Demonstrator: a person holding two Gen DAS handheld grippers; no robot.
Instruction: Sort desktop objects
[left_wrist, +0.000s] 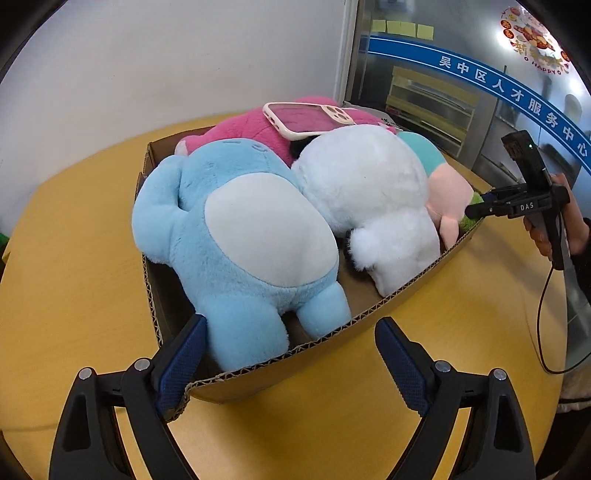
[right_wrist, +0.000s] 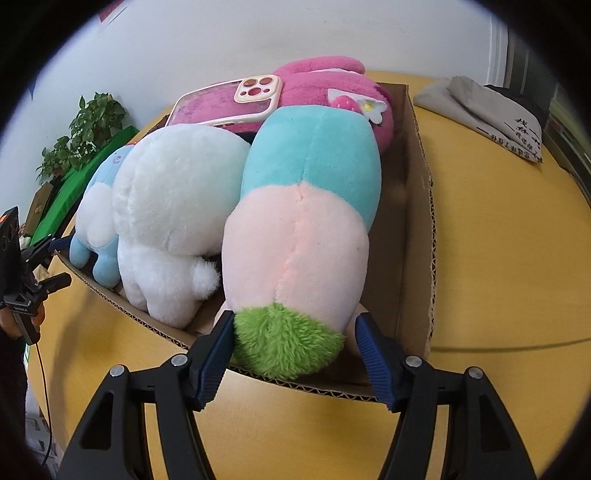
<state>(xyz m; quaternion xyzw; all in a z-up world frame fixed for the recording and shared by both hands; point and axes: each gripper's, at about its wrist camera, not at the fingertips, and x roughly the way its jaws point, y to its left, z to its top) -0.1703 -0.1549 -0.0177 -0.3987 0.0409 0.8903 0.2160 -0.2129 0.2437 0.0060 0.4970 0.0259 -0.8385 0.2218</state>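
Observation:
A cardboard box (left_wrist: 369, 325) on the yellow table holds several plush toys: a light blue one (left_wrist: 229, 229), a white one (left_wrist: 369, 192), a pink-and-teal one (right_wrist: 306, 206) with a green tuft (right_wrist: 288, 339), and a magenta one (left_wrist: 251, 129). A phone in a pink case (left_wrist: 310, 118) lies on top of them and also shows in the right wrist view (right_wrist: 225, 103). My left gripper (left_wrist: 291, 362) is open at the box's near rim, around the blue plush's leg. My right gripper (right_wrist: 295, 350) is open with its fingers on either side of the green tuft.
A folded grey cloth (right_wrist: 491, 110) lies on the table beyond the box's right side. A potted plant (right_wrist: 85, 133) and green boards stand off the table's left edge. A cable (left_wrist: 546, 314) hangs from the right gripper (left_wrist: 480, 206). White wall behind.

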